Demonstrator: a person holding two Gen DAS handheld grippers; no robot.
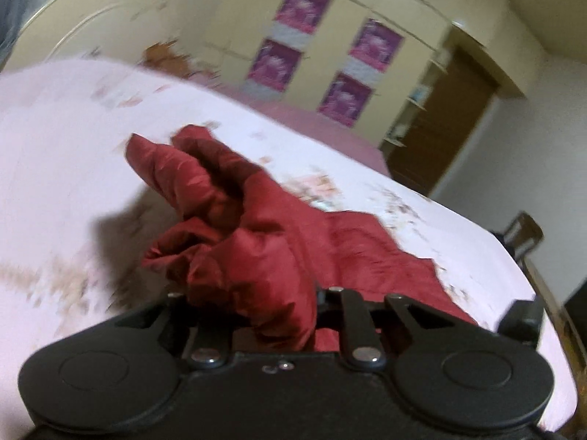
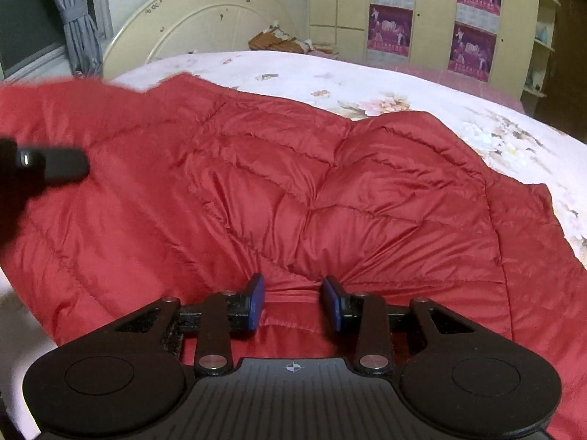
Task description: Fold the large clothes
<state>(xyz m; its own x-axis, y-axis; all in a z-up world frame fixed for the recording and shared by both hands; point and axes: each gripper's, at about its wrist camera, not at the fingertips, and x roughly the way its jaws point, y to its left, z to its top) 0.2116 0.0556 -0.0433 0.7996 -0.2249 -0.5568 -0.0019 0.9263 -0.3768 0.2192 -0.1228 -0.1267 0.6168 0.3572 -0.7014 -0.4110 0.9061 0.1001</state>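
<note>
A large red quilted jacket (image 2: 279, 183) lies spread on a bed with a floral white sheet (image 2: 367, 80). My left gripper (image 1: 282, 315) is shut on a bunched part of the red jacket (image 1: 234, 220), lifted above the bed; its fingertips are hidden in the fabric. The left view is motion-blurred. My right gripper (image 2: 293, 302) is open, its blue pads (image 2: 256, 300) resting just above the jacket's near edge with cloth between them. The left gripper's body shows at the left edge of the right wrist view (image 2: 44, 168).
A cream headboard (image 2: 205, 18) stands at the bed's far end. Cream wardrobes with purple posters (image 2: 433, 18) line the far wall. A grey curtain (image 2: 80, 18) hangs at left. A brown door (image 1: 440, 128) is at right.
</note>
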